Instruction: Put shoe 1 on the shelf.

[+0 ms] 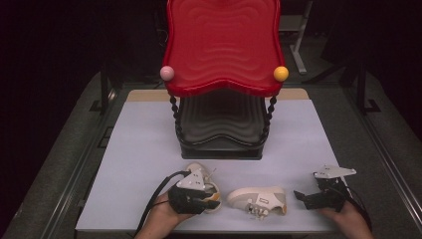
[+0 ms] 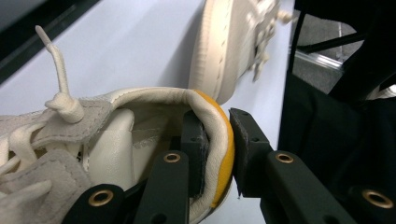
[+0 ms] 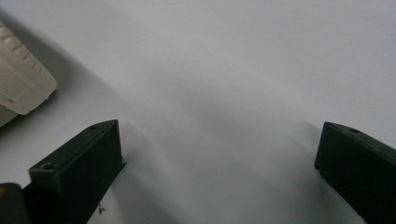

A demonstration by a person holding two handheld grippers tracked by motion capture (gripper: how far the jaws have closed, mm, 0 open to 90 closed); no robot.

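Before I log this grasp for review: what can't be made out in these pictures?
- High view: the left gripper covers most of the held shoe, hiding its contact.
- Left gripper view: the second shoe is blurred and cut by the top edge.
- Right gripper view: the shoe sole is cut by the left edge.

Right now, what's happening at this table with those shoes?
A person works with a claw in each hand. The left claw is clamped on the heel collar of a cream sneaker with an orange heel lining. The right claw rests open on the white table, beside the second cream sneaker. A red two-tier rack stands behind.
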